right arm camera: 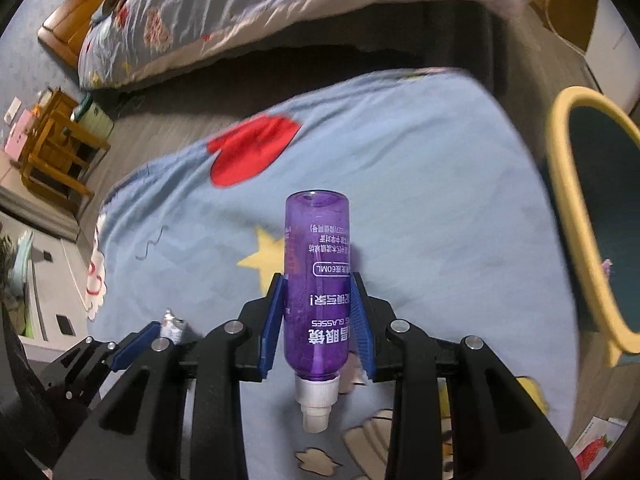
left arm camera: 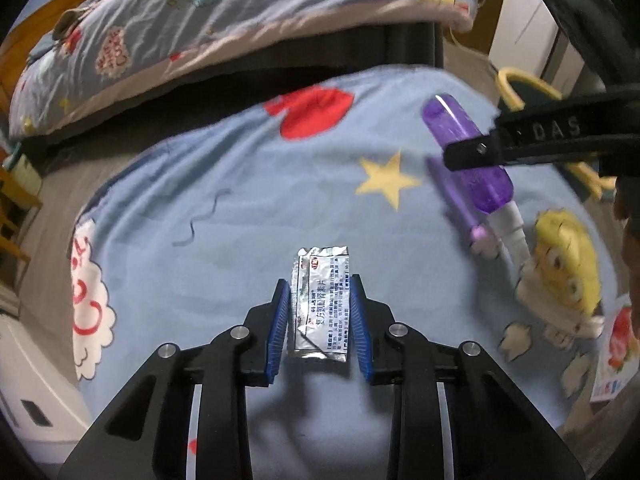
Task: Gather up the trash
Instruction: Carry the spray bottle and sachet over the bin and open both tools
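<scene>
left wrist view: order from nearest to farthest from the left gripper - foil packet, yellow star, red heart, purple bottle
1. foil packet: between the left gripper fingers.
2. yellow star: ahead, slightly right.
3. purple bottle and red heart: too close to call; bottle far right in the right gripper, heart straight ahead.

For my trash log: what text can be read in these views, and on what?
"60ML" and "GLASSES": purple spray bottle, printed upside down.
"DAS": black right gripper arm.
"复方氨酚肾素片": silver medicine sachet between the left gripper fingers.
Remaining small print, bedding lettering: unreadable.
</scene>
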